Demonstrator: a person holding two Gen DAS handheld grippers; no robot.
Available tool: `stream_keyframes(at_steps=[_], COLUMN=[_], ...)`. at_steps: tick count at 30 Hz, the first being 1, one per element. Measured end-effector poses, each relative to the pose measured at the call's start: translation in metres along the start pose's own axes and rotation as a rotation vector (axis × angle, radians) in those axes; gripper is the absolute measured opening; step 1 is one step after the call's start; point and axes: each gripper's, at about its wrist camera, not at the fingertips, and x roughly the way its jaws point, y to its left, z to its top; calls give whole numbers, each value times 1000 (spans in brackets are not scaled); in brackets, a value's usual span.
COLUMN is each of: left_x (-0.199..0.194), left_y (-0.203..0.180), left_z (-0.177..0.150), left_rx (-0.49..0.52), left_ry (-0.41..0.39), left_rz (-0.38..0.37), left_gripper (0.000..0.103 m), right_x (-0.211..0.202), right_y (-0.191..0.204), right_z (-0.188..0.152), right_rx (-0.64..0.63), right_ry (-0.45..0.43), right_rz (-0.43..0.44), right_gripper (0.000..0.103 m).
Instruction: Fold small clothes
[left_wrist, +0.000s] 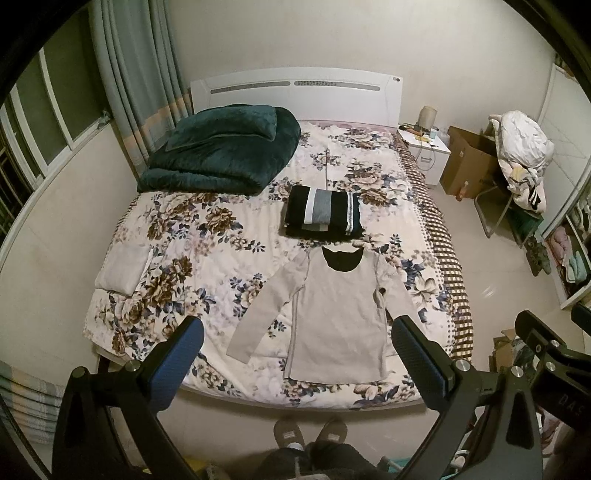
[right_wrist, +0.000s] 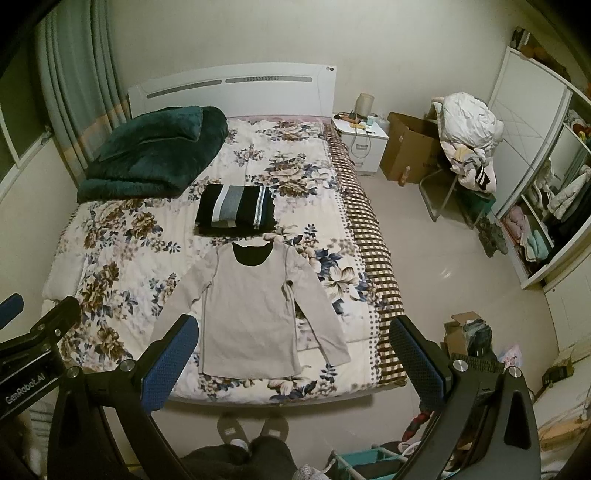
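A light grey long-sleeved shirt (left_wrist: 334, 314) (right_wrist: 251, 314) with a black collar lies spread flat, sleeves out, on the near part of the floral bed (left_wrist: 207, 236) (right_wrist: 122, 236). Just beyond its collar sits a stack of folded dark striped clothes (left_wrist: 323, 216) (right_wrist: 234, 210). My left gripper (left_wrist: 297, 341) hangs high above the foot of the bed, open, blue pads wide apart with nothing between them. My right gripper (right_wrist: 293, 341) is at a similar height beside it, open and empty too.
A folded dark green blanket (left_wrist: 221, 155) (right_wrist: 151, 153) lies at the bed's far left. A small folded grey cloth (left_wrist: 123, 269) rests at the left edge. A white nightstand (right_wrist: 364, 142), cardboard box (right_wrist: 406, 147), laundry-piled chair (right_wrist: 467, 147) and wardrobe (right_wrist: 546, 206) stand right. The person's slippered feet (right_wrist: 255, 430) stand at the bed's foot.
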Motion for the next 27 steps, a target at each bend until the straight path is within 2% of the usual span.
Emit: stream_keyframes(at_steps=[27], left_x=[-1], left_y=[1], left_z=[-1], left_rx=[-3], left_ry=[-9], left_rz=[-4], left_gripper=[103], right_x=[-4], right_y=[-1], right_z=[-1], right_rx=[1], right_ry=[-11], right_rz=[3], right_gripper=[103])
